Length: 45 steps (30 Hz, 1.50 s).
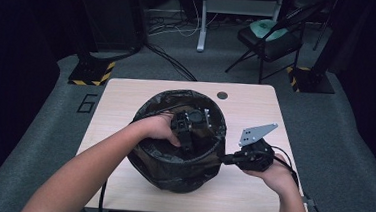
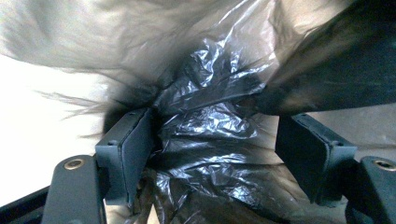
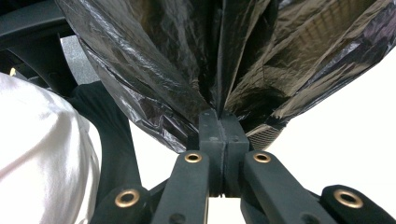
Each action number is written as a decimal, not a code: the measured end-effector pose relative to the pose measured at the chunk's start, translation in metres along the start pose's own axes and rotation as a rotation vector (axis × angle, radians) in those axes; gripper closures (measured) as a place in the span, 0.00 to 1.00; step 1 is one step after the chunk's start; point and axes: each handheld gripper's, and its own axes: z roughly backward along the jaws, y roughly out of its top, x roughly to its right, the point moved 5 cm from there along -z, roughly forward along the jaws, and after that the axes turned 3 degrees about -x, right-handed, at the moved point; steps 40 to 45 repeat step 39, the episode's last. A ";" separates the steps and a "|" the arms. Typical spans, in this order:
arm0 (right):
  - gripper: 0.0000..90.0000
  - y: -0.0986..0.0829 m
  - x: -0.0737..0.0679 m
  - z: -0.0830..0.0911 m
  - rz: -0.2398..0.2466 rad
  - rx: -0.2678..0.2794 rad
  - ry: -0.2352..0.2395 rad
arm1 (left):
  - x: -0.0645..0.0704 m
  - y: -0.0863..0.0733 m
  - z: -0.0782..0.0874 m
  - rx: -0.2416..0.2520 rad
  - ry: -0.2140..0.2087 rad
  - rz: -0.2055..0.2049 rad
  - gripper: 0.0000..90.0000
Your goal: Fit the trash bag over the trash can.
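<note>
A round bin lined with a black plastic bag [image 1: 172, 165] stands in the middle of the wooden table [image 1: 256, 106]. My left gripper [image 1: 188, 131] reaches down inside the bin. In the left gripper view its jaws stand wide apart around crumpled black bag plastic [image 2: 210, 135], with the left pad [image 2: 133, 154] touching the film. My right gripper [image 1: 226, 160] is at the bin's right side, shut on a fold of the bag [image 3: 196, 70] that fans out from its closed pads [image 3: 212, 135].
A round cable hole [image 1: 222, 95] lies near the table's far edge. A black folding chair [image 1: 271, 39] and a white desk leg [image 1: 202, 22] stand on the grey floor beyond. Yellow-black striped bases [image 1: 92, 73] sit at the far corners.
</note>
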 end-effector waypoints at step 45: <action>0.42 -0.017 0.022 0.032 -0.162 0.015 -0.194 | 0.009 -0.223 0.105 0.666 0.193 0.322 0.27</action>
